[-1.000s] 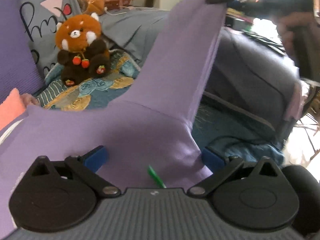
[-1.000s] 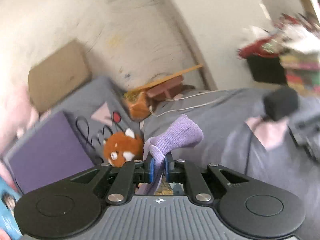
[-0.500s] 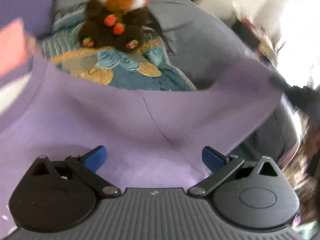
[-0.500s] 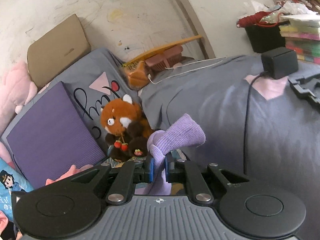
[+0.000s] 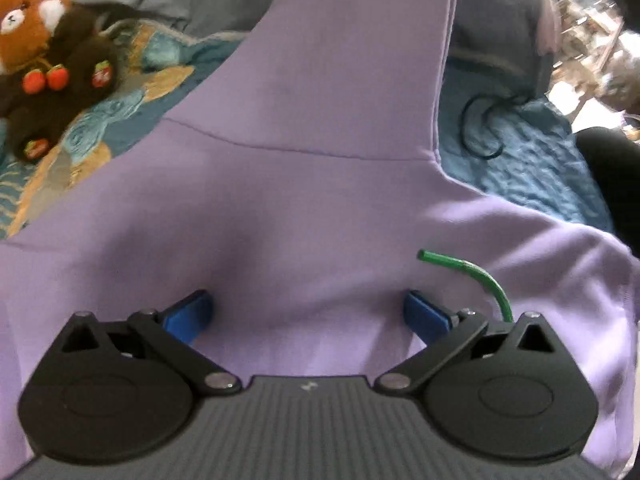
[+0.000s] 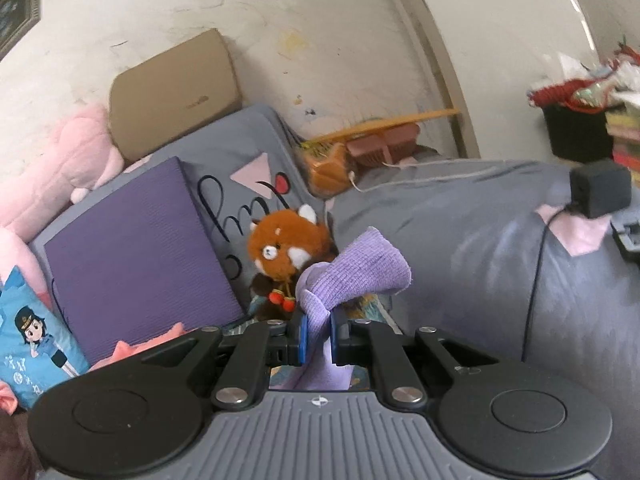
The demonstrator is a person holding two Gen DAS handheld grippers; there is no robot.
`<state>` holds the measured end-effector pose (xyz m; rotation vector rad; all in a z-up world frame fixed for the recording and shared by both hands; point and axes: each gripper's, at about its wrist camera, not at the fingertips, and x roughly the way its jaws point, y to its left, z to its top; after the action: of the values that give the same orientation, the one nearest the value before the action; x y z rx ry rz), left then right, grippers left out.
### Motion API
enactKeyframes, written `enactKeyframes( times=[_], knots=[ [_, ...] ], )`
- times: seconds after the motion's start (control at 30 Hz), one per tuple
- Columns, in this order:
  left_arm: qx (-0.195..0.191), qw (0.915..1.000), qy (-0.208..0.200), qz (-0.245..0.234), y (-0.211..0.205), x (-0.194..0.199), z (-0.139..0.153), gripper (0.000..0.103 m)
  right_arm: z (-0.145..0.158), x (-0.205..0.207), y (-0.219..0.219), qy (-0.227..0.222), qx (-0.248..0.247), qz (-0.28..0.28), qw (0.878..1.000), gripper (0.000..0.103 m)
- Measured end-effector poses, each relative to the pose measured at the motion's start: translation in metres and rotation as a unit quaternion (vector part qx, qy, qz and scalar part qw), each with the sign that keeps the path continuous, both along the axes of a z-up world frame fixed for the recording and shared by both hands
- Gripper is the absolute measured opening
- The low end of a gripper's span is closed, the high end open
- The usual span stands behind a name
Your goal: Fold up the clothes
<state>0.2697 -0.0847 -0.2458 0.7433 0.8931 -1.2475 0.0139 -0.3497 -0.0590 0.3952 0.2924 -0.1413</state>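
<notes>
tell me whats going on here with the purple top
A person is folding a purple sweatshirt on a bed, a gripper in each hand. The right gripper is shut on the ribbed sleeve cuff, holding the sleeve up. The left gripper hovers open over the sweatshirt's body, fingers spread wide with nothing clamped. A red panda plush sits on the patterned quilt behind.

Both wrist views close over bed, sharing plush toy (image 5: 36,40)
</notes>
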Motion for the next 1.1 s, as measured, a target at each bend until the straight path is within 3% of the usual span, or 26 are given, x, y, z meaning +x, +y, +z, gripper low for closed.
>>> enactKeyframes(
  times=[0.17, 0.47, 0.8, 1.1],
  knots=[
    [-0.012, 0.9998, -0.001, -0.013, 0.007, -0.003, 0.000, 0.103, 0.005, 0.001, 0.015, -0.012, -0.011, 0.024, 1.000, 0.010],
    [-0.004, 0.9994, -0.034, 0.010, 0.017, -0.017, 0.018, 0.103, 0.031, 0.008, 0.064, -0.070, 0.075, 0.104, 0.989, 0.011],
    [-0.041, 0.9982, -0.031, 0.031, 0.048, -0.017, 0.008, 0.103, 0.034, 0.025, 0.126, -0.064, 0.151, 0.147, 0.976, 0.011],
    [-0.063, 0.9961, -0.036, 0.051, 0.062, -0.026, 0.014, 0.103, 0.055, 0.041, 0.176, -0.062, 0.132, 0.171, 0.975, 0.011]
  ],
)
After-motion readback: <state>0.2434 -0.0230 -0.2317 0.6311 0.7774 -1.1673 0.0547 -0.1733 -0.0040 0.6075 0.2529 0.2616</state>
